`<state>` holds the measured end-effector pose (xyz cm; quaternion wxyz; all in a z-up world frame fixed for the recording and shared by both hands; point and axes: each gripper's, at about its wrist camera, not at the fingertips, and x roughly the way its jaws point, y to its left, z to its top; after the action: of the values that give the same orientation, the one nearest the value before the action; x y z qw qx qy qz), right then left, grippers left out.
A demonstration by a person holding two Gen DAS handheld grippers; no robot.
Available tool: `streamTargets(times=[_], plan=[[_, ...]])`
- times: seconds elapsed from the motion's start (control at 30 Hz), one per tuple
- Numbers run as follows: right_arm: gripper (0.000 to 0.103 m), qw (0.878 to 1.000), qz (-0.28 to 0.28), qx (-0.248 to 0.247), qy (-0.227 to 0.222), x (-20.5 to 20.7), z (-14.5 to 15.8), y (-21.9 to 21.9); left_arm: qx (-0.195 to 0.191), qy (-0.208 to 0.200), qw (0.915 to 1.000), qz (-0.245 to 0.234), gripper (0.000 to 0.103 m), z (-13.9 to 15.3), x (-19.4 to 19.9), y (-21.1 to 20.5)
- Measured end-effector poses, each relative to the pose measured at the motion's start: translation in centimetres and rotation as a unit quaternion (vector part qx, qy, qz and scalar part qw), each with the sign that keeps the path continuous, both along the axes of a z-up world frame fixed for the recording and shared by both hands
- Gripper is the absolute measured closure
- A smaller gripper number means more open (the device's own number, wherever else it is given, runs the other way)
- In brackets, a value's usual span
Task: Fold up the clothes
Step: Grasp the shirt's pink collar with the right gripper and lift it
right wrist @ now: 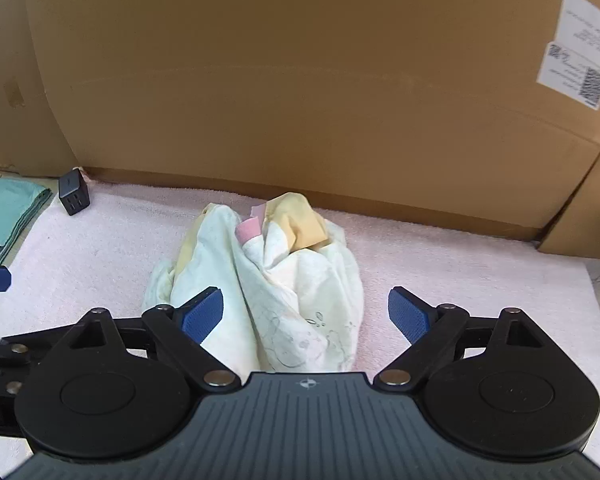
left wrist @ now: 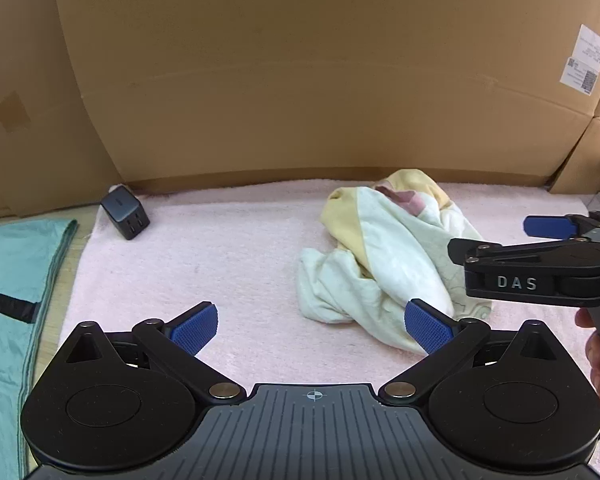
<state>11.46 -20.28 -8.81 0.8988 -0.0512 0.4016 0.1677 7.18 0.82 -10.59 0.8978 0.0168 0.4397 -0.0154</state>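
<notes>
The garment (left wrist: 384, 264) sits in a crumpled heap on the pink towel (left wrist: 240, 248), cream cloth bunched over itself with yellow panels and a pink cuff poking out near the top. In the left wrist view it lies at about two o'clock from centre; in the right wrist view the same heap (right wrist: 268, 280) is dead ahead, running from twelve o'clock down to the tool's body. It's bundled, not flat, with no neat edges showing.

The left gripper (left wrist: 311, 330) hovers over bare towel with its blue pads spread wide and nothing between them, the heap just off its right pad. The right gripper (right wrist: 306, 314) is also wide and empty, with the heap's near end lying in the gap below its fingers. Whether it touches the cloth, I can't tell.

My read: this is the opening-out stage. The cloth wants spreading flat before any crease goes in. That calls for each tool to find a separate edge or corner and pinch only one layer, which is tricky in a wad like this.

Further out, there's a black charger block (left wrist: 126, 213) at ten o'clock, a teal cloth (left wrist: 16, 280) at nine, and cardboard walls (left wrist: 300, 80) behind.
</notes>
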Motion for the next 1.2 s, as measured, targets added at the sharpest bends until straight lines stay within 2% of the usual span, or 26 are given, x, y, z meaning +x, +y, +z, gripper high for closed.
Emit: streamTargets(times=[0.17,0.33,0.57,0.63,0.67,0.73,0.9,1.03,1.1,1.2], plan=[[0.027,1.000,0.012,0.012,0.014,1.7,-0.7,1.1,-0.001,0.006,1.0000,0.005,0.000,-0.2,-0.1,1.1],[0.048,0.999,0.024,0.028,0.027,3.4,-1.3,2.2,-0.001,0.009,1.0000,0.004,0.000,-0.3,0.0,1.3],[0.065,0.997,0.034,0.052,0.044,5.2,-1.7,3.0,0.003,0.005,1.0000,-0.002,0.000,-0.1,-0.2,0.6],[0.075,0.997,0.032,0.058,0.047,5.5,-1.8,3.0,0.006,0.004,1.0000,-0.004,0.000,0.0,-0.3,0.4],[0.076,0.997,0.030,0.060,0.049,5.6,-1.9,2.8,0.006,0.004,1.0000,-0.005,0.000,0.1,-0.4,0.3],[0.089,0.996,0.020,0.067,0.050,5.6,-2.0,2.5,0.007,0.003,1.0000,-0.006,0.000,0.2,-0.4,0.2],[0.093,0.992,-0.015,0.120,0.042,4.7,-0.9,0.2,0.007,0.001,0.9999,-0.011,0.000,0.3,-0.4,0.2],[0.093,0.982,-0.023,0.185,0.018,2.2,1.5,-2.6,0.008,-0.008,0.9996,-0.025,0.000,0.4,-0.4,-0.2],[0.093,0.982,-0.016,0.187,-0.004,0.6,2.5,-3.5,0.003,-0.015,0.9992,-0.036,0.000,0.5,-0.3,-0.4],[0.093,0.985,-0.012,0.174,-0.001,-1.0,2.7,-4.9,-0.014,-0.031,0.9976,-0.060,0.000,0.7,0.0,-1.0]])
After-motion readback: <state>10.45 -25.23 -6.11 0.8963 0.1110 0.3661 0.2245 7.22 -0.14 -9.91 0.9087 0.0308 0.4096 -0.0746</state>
